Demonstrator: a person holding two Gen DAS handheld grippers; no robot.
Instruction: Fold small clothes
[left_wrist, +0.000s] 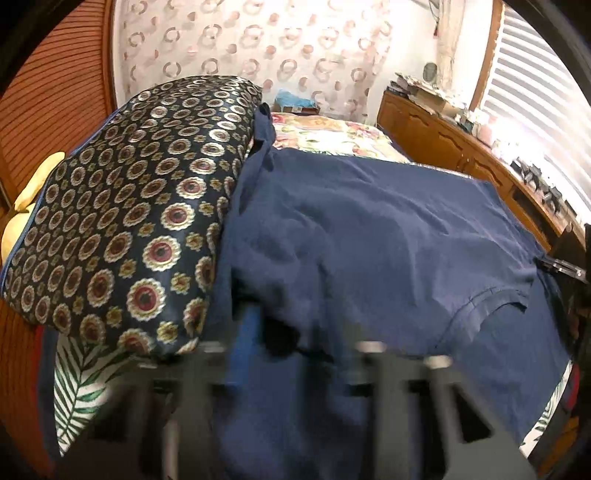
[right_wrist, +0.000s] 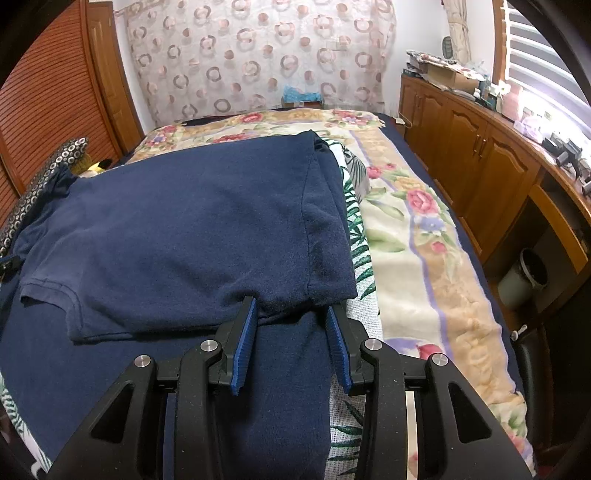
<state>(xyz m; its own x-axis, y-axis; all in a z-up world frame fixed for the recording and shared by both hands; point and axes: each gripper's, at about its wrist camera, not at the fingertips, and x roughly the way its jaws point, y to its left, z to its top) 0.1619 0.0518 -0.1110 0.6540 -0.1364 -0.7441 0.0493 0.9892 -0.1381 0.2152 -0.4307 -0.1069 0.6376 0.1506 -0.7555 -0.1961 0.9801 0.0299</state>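
A bed (right_wrist: 424, 236) fills the room, covered by a flowered blanket (right_wrist: 406, 206) with a leaf-print sheet (right_wrist: 360, 236) showing beside it. Along the right wall runs a row of wooden cabinets (right_wrist: 472, 147), cluttered on top. A dark cushion (left_wrist: 122, 221) patterned with gold rings lies at the left side of the bed, its edge touching the cloth beside it.

A navy shirt (right_wrist: 184, 221) lies spread across the middle of the bed, its upper part folded over onto the rest, one short sleeve (right_wrist: 325, 214) lying flat along the right side and the neckline (left_wrist: 480, 306) showing near the front.

The right gripper (right_wrist: 291, 317) points down at the near edge of the folded layer; its jaws stand apart with shirt cloth between the blue pads (right_wrist: 245, 343), which do not press it.

The left gripper (left_wrist: 280, 347) is blurred at the shirt's left front; whether its jaws grip the cloth I cannot tell.
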